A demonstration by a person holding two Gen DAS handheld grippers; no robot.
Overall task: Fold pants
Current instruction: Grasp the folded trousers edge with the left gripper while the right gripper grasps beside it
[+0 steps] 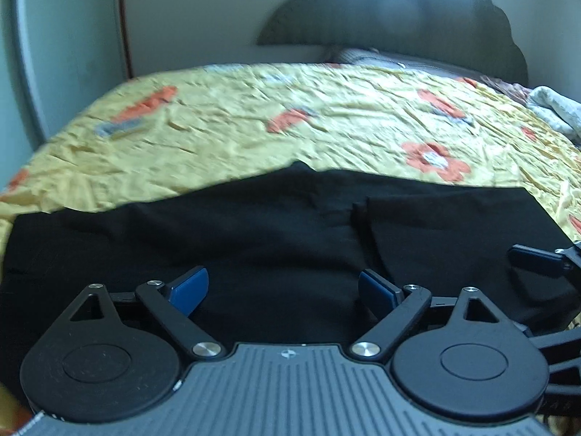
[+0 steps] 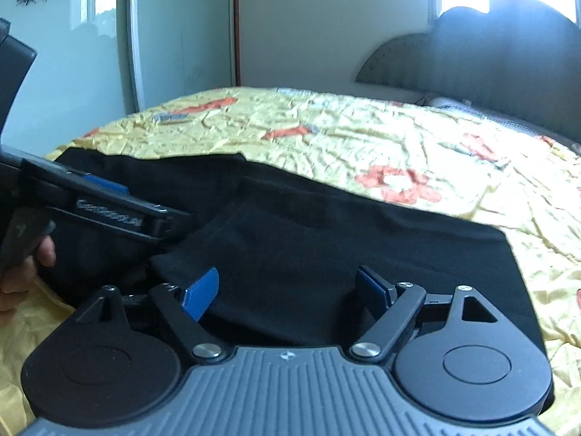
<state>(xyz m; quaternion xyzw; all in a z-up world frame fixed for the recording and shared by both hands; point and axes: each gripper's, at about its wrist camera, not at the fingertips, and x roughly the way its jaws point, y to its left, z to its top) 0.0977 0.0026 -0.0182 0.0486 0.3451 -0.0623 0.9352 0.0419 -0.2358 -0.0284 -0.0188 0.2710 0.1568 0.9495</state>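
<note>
Black pants lie on our bed; both tongs spread, empty. Loose folded layers may slide apart.

Black pants partly hidden behind gripper body, headboard blurred.

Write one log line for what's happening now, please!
step: fold pants | black pants: on yellow bedspread | left gripper: open, empty | right gripper: open, empty
</note>
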